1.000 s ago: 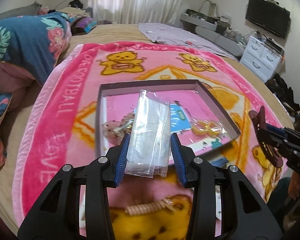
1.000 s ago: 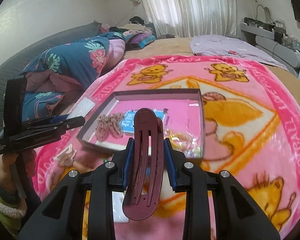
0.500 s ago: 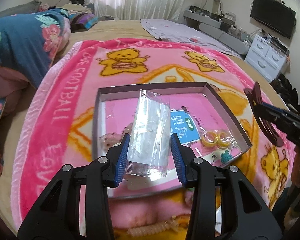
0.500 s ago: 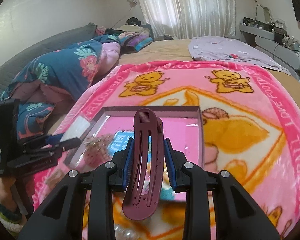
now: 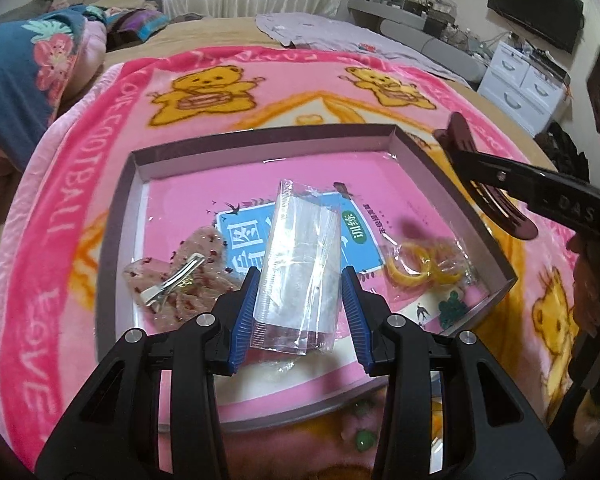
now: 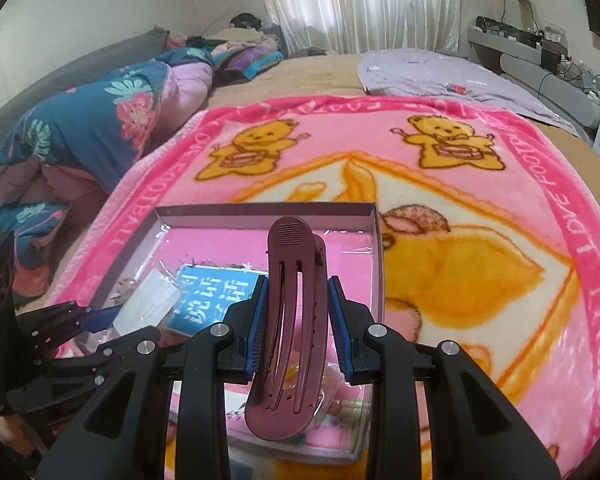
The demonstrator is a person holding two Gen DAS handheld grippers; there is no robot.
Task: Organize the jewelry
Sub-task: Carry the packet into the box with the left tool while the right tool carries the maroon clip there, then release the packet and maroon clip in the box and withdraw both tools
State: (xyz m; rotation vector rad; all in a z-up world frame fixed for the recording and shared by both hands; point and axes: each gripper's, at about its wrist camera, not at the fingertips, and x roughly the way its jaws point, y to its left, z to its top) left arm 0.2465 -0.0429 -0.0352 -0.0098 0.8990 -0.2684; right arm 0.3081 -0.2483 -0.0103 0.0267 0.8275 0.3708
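My left gripper point(image 5: 298, 300) is shut on a clear plastic packet point(image 5: 300, 268), held over the near half of a shallow grey box point(image 5: 260, 136). In the box lie a floral bow clip point(image 5: 180, 280), a blue card point(image 5: 240, 236) and bagged yellow rings point(image 5: 420, 268). My right gripper point(image 6: 296, 320) is shut on a long maroon hair clip point(image 6: 292, 320), which stands upright over the box point(image 6: 260, 212). That maroon hair clip point(image 5: 484, 184) shows at the right in the left wrist view, above the box's right wall. The left gripper's fingers point(image 6: 96, 316) with the packet point(image 6: 148, 304) show at the left.
The box rests on a pink bear-print blanket point(image 5: 100, 208) on a bed. A blue floral duvet point(image 6: 80, 128) is heaped at the left, a lilac cloth point(image 6: 440, 72) lies at the back. White drawers point(image 5: 524, 80) stand at the right. Small green beads point(image 5: 364, 440) lie before the box.
Both grippers have moved forward and down over the box, each still holding its item. The box now looks larger and closer in both views.
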